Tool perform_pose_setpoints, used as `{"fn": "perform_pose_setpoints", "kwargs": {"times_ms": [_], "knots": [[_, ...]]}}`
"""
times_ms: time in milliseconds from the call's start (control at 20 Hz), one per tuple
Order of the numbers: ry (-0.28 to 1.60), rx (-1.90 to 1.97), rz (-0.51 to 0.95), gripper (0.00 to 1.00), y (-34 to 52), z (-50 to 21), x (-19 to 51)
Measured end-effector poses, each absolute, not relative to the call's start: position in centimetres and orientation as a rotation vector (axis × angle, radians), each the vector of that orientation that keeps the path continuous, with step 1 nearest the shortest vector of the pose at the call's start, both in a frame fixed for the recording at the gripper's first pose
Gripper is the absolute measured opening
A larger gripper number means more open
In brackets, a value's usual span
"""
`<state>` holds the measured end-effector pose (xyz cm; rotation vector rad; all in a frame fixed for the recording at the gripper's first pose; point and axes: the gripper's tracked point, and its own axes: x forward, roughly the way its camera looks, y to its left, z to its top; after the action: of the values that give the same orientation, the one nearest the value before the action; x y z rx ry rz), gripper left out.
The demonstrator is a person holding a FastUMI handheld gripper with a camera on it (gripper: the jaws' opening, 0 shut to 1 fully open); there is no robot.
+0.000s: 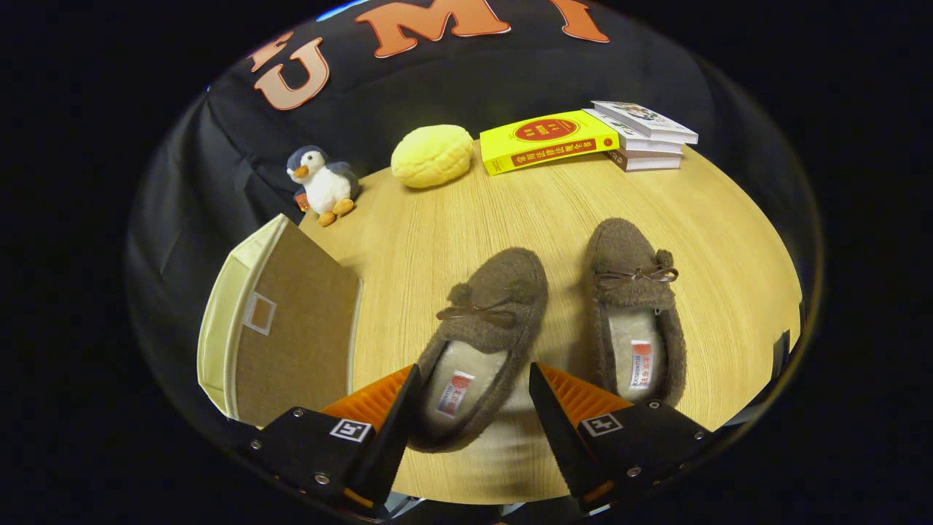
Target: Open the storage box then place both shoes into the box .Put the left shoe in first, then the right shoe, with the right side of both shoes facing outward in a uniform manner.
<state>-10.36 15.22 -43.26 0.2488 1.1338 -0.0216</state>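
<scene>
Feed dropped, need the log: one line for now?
claw: open, straddling left shoe heel | right shoe: on table | box: closed

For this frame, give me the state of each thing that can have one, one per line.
storage box: lid shut, left of the tongs.
left shoe: flat on the table, heel between the fingers, not gripped.
right shoe: flat on the table, beside the left shoe, untouched.
tongs: open, straddling the left shoe's heel.
books: stacked, closed.
</scene>
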Motion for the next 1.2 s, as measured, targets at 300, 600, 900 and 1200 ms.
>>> {"fn": "perform_pose_setpoints", "kwargs": {"times_ms": [300, 600, 900, 1200], "knots": [[1.154, 0.248, -0.115, 0.66, 13.2, -47.2, -8.8], [1.16, 0.277, -0.141, 0.46, 12.9, -49.1, -7.1], [1.187, 0.323, -0.195, 0.06, 11.4, -48.1, -6.8], [1.11, 0.385, -0.101, 0.04, 15.7, -41.9, -3.9]]}}
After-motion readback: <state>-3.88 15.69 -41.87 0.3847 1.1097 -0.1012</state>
